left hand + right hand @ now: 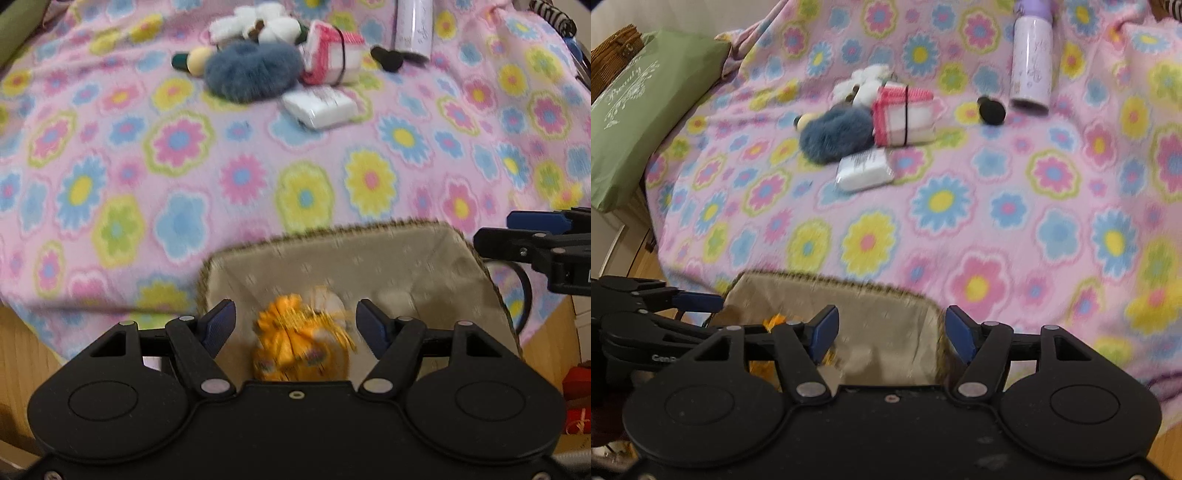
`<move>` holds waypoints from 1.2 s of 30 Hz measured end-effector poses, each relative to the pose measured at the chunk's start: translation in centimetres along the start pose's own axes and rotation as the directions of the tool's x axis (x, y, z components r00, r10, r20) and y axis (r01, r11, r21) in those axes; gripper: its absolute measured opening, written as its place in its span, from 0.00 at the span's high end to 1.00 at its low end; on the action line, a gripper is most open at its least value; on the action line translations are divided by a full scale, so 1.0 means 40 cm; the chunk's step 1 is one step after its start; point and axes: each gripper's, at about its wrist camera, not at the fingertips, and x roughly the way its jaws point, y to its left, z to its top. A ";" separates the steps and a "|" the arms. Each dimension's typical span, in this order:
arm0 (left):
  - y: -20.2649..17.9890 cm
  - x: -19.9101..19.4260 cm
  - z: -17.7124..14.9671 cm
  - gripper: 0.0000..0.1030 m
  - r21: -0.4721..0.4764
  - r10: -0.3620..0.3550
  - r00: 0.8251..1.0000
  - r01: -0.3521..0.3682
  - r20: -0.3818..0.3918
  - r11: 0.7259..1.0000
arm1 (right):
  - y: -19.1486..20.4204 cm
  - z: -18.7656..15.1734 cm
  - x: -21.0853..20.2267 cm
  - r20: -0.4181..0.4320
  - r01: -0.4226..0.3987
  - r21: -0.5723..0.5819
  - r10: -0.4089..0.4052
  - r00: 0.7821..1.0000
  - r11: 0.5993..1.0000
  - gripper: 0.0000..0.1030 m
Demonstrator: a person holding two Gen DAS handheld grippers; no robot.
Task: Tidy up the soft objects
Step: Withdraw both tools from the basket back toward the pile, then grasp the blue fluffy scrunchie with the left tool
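While both of your grippers hang over the lined basket at the near edge of the floral blanket, neither one grips anything. Your left gripper has its fingers spread apart, released, with the orange pouch lying in the basket below and between them; the pads don't touch it. A pale round item sits just behind the pouch in the basket, too blurred to name. Your right gripper also has its fingers apart, nothing between them but the basket lining and its right rim. In the right wrist view a bit of the orange pouch shows beside your left gripper, which comes in from the left.

The rest of the soft things lie in a cluster at the far side of the blanket, well apart from the basket: a blue-grey fluffy ring, a white plush toy behind it, a pink-and-white cloth bundle with a black band touching the ring's right side, and a white packet just in front. A small black item lies right of the bundle, near a lilac bottle lying on the blanket. A green cushion sits at the left, off the blanket.
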 end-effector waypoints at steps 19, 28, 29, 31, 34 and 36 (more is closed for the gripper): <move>0.059 0.048 0.219 0.23 -0.068 0.076 0.972 -0.062 0.224 0.996 | -0.082 0.195 0.135 0.187 0.116 0.033 -0.120 0.975 0.993 0.31; 0.075 0.120 0.304 0.22 -0.085 0.046 0.956 -0.022 0.288 0.996 | -0.138 0.234 0.211 0.208 0.153 0.087 -0.168 0.964 0.984 0.30; 0.080 0.127 0.312 0.22 -0.101 0.035 0.955 -0.005 0.293 0.995 | -0.142 0.235 0.218 0.209 0.156 0.093 -0.172 0.963 0.983 0.30; 0.090 0.142 0.331 0.15 -0.132 0.012 0.953 0.030 0.304 0.991 | -0.149 0.237 0.229 0.220 0.155 0.100 -0.174 0.960 0.983 0.29; 0.092 0.162 0.353 0.09 -0.155 0.031 0.942 0.023 0.335 0.988 | -0.157 0.243 0.247 0.241 0.166 0.106 -0.187 0.952 0.980 0.28; 0.087 0.176 0.363 0.09 -0.140 0.051 0.933 -0.001 0.355 0.990 | -0.163 0.251 0.259 0.256 0.167 0.109 -0.190 0.948 0.980 0.28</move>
